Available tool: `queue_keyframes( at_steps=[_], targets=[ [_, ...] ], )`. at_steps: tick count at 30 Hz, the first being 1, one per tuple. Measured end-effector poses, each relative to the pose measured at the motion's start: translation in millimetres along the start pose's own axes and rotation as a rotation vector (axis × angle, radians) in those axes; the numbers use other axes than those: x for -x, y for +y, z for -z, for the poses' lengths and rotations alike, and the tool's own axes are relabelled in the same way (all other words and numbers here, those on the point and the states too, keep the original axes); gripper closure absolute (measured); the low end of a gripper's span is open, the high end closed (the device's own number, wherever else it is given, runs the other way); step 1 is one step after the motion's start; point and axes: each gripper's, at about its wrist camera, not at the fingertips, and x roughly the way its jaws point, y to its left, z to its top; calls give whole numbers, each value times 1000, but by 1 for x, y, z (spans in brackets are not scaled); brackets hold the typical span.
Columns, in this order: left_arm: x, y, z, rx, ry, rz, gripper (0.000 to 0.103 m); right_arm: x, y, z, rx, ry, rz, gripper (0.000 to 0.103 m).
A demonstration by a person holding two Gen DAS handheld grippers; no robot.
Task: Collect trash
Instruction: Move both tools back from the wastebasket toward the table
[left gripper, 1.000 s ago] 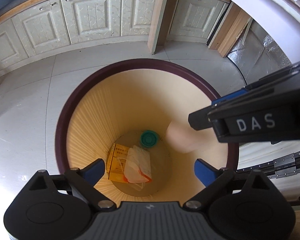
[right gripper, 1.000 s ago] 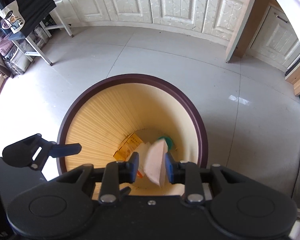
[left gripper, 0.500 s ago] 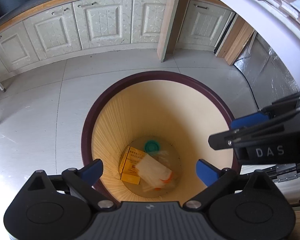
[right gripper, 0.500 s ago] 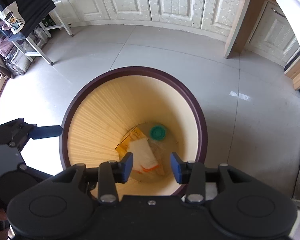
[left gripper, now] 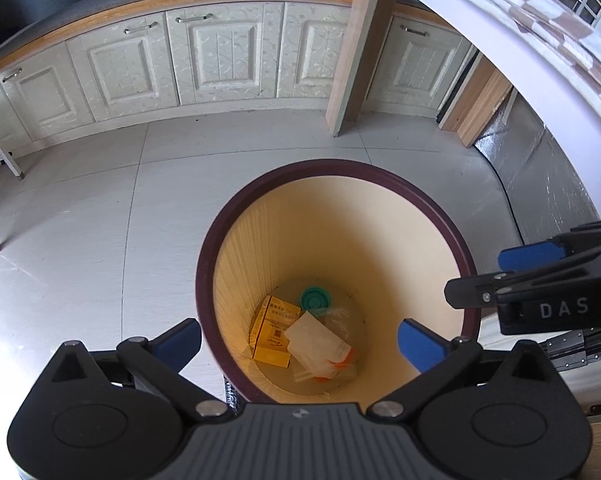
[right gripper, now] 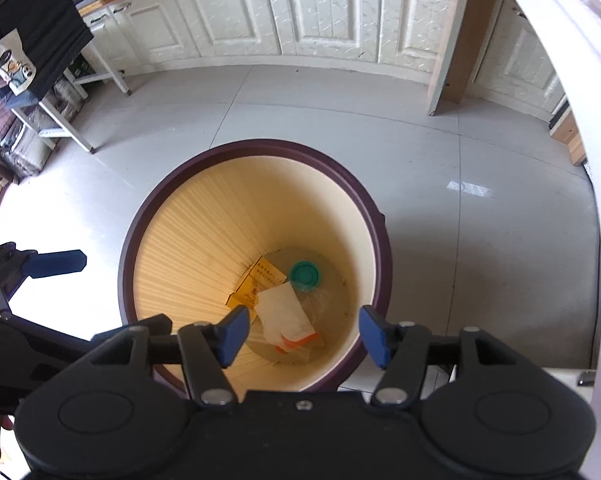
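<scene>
A round bin with a dark purple rim (left gripper: 204, 272) (right gripper: 126, 264) and a yellow inside stands on the grey floor below both grippers. At its bottom lie a white packet with orange print (left gripper: 316, 336) (right gripper: 284, 312), a yellow box (left gripper: 272, 328) (right gripper: 260, 278) and a green lid (left gripper: 315, 298) (right gripper: 305, 274). My right gripper (right gripper: 303, 334) hangs above the bin's near side, its jaws opening with nothing between them. My left gripper (left gripper: 300, 342) is wide over the bin, its jaws still opening and empty. Each gripper shows at the edge of the other's view.
Cream cabinets (left gripper: 220, 56) run along the far wall, with a wooden post (left gripper: 348, 60) in front of them. A white table edge with a checked cloth (left gripper: 540, 24) curves on the right. A metal rack with a dark cloth (right gripper: 40, 40) stands at the left.
The white packet left the right gripper's pads and dropped to the bottom of the bin. The right jaws widened. Both grippers rose a little from the bin.
</scene>
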Motion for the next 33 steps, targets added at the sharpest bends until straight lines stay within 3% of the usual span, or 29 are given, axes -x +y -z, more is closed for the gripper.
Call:
queue_keyframes(
  at_steps=[4,12,14,18,28,33],
  targets=[
    [8,2,2,9,-9,-16,0,12,-2,2,-23,-46,7,25],
    [24,10,9,44,-22,-27,0,19,-5,14,-44,-80,65,17],
    [28,13,11,55,-27,-30,0,20,-5,19,-42,-82,71,7],
    [39,17,16,71,-41,-33,0,24,-3,29,-46,-97,75,0],
    [74,26,33,96,-106,-59,0,49,4,51,-85,-137,74,0],
    [102,27,39,103,-154,-63,0,78,15,58,-72,-198,61,0]
  ],
)
